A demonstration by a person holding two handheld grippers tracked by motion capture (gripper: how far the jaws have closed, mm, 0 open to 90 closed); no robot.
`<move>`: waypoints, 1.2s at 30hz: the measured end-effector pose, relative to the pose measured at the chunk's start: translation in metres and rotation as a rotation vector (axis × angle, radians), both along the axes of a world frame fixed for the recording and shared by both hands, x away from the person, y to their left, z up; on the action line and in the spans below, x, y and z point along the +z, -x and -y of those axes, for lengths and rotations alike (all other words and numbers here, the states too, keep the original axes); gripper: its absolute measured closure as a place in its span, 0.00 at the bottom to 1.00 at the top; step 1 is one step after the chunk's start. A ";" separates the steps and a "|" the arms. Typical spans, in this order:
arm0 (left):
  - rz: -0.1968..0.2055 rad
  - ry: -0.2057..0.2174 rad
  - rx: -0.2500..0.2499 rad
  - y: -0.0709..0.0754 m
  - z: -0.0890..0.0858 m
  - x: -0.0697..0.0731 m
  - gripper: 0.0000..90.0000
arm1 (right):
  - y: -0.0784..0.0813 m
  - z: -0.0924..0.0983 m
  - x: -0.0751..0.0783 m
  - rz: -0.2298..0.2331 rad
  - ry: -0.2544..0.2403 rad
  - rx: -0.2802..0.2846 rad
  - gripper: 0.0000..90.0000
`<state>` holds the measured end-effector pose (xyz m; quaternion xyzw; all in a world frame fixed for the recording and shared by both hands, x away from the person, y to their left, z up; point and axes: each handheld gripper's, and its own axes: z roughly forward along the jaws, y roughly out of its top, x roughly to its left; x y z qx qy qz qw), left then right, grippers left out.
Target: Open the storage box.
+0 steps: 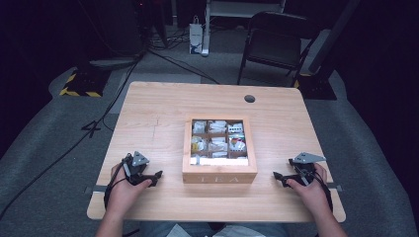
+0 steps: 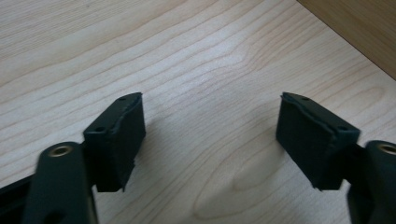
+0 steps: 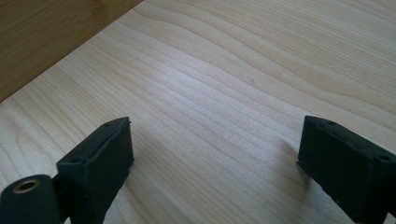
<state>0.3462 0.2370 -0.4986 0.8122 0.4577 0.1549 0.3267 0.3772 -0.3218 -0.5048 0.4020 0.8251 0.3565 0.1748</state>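
The left gripper (image 1: pixel 157 175) stands wide, nothing between its jaws; in the left gripper view its pads (image 2: pixel 119 140) hang just over bare wood. The right gripper (image 1: pixel 277 176) is wide too and holds nothing, with only table grain between its pads (image 3: pixel 100 163) in the right gripper view. Both rest low on the table (image 1: pixel 148 113), each in a hand, jaws pointing inward at the box (image 1: pixel 219 173).

The box sits between them near the table's front middle, apart from both grippers (each is near a side wall, neither touching). It is a wooden tea box with a grid of compartments holding wrapped tea bags (image 1: pixel 217 127); whether a clear lid covers them I cannot tell. A slice of its wall shows at the corner of each gripper view (image 2: pixel 359 28) (image 3: pixel 51 37).

This looks like the opening step: the grippers flank the box, and no reach is under way. The next move probably calls for one gripper to rise over the rim and come down on the lid's front edge or into one compartment, jaws narrowed enough to clear the dividers, while the other steadies the wall so the box does not slide.
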 end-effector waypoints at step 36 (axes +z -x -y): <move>0.117 0.053 -0.095 0.033 0.023 0.078 0.38 | 0.001 0.000 0.000 0.004 -0.002 0.000 0.14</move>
